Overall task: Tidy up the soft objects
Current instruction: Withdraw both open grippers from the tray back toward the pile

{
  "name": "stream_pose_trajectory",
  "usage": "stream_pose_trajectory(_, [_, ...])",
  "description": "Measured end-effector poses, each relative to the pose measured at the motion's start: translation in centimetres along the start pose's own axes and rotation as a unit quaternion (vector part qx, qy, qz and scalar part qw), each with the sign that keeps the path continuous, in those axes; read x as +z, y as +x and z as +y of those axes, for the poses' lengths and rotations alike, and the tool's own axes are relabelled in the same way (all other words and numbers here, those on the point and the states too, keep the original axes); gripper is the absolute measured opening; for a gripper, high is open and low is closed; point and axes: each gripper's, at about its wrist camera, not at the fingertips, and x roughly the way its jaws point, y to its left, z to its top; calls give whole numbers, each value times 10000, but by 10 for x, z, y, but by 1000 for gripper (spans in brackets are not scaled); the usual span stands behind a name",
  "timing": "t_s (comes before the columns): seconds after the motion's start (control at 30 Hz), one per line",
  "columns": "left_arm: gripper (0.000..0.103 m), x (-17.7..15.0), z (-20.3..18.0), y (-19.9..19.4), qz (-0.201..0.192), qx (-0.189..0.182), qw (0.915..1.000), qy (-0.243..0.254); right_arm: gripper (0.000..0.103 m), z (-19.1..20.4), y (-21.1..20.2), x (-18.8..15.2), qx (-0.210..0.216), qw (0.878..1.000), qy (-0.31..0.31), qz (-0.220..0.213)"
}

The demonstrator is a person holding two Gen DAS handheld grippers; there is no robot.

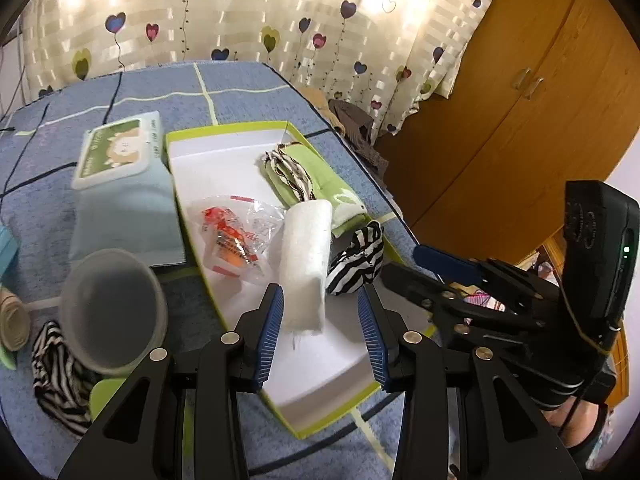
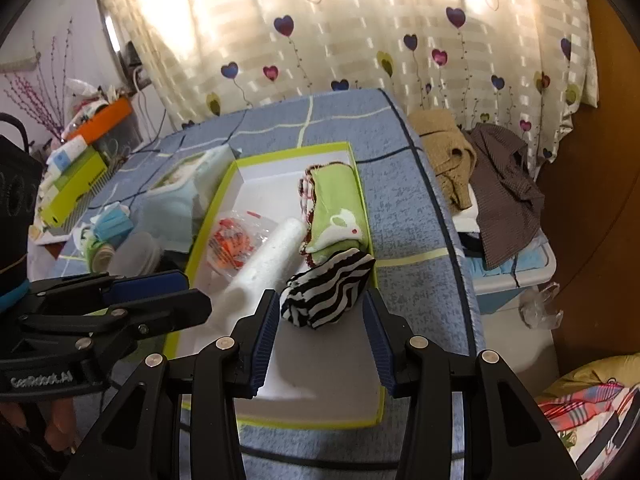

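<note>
Left hand-held gripper [image 1: 322, 330] is seen first from its own wrist camera: its two blue pads stand wide apart and hold nothing, and the near end of a white rolled towel [image 1: 306, 264] lies just in front of the gap. This roll lies inside a shallow white box with green rim [image 1: 224, 130] on the blue checked surface [image 1: 248, 84]. Beside the roll, on its right, a zebra striped cloth [image 1: 356, 264] rests at the box edge, and a folded green cloth [image 1: 310, 178] lies further back. A clear plastic bag with orange print [image 1: 234, 236] lies left of the roll. Outside the box there are a wet wipes pack [image 1: 120, 156], a grey plastic cup [image 1: 114, 308] and a second striped cloth [image 1: 60, 376] under the cup. From the right wrist camera, the right hand-held gripper [image 2: 320, 334] is also wide open and empty, and the zebra striped cloth [image 2: 328, 290] lies just ahead between its fingers, without visible contact. The white rolled towel [image 2: 266, 266] is to the left of it, and the folded green cloth [image 2: 338, 210] lies behind.
</note>
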Motion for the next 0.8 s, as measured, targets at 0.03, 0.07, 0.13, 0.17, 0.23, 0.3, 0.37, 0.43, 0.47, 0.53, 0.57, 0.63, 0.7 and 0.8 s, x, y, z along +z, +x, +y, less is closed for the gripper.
stream_pose_trajectory(0.03, [40, -2, 0, -4, -41, 15, 10000, 13, 42, 1, -5, -1, -13, 10000, 6, -38])
stream_pose_trajectory(0.07, [40, -3, -1, -9, -87, 21, 10000, 30, 42, 4, -10, -1, -33, 10000, 5, -75])
stream_pose_trajectory(0.13, [40, -7, -1, -19, -181, 49, 9998, 59, 43, 9, -20, -1, -69, 9999, -1, -155])
stream_pose_trajectory(0.17, [40, -8, -1, -25, -235, 63, 9997, 79, 44, 12, -24, -1, -76, 9998, 0, -189])
stream_pose_trajectory(0.23, [40, -11, -1, -34, -331, 100, 9993, 120, 46, 21, -35, -2, -77, 9996, -53, -268])
stream_pose_trajectory(0.3, [40, -14, 0, -45, -417, 98, 9990, 149, 48, 29, -41, -3, -93, 9994, -92, -315])
stream_pose_trajectory(0.37, [40, -18, 1, -54, -492, 107, 9986, 161, 48, 39, -48, -5, -71, 9992, -151, -360])
stream_pose_trajectory(0.43, [40, -21, 2, -62, -564, 115, 9982, 177, 49, 48, -54, -6, -82, 9990, -197, -387])
stream_pose_trajectory(0.47, [40, -23, 3, -68, -601, 119, 9980, 171, 50, 52, -57, -7, -88, 9989, -225, -405])
stream_pose_trajectory(0.53, [40, -27, 7, -75, -656, 136, 9976, 164, 51, 61, -62, -7, -82, 9986, -276, -440])
stream_pose_trajectory(0.57, [40, -29, 9, -79, -696, 148, 9973, 154, 52, 64, -64, -8, -79, 9985, -295, -452])
stream_pose_trajectory(0.63, [40, -32, 14, -86, -734, 159, 9971, 105, 52, 72, -67, -9, -73, 9983, -339, -468])
stream_pose_trajectory(0.7, [40, -35, 19, -92, -771, 189, 9968, 55, 53, 80, -69, -10, -68, 9981, -386, -483])
stream_pose_trajectory(0.8, [40, -40, 25, -99, -805, 220, 9965, -4, 54, 89, -70, -12, -46, 9978, -447, -481])
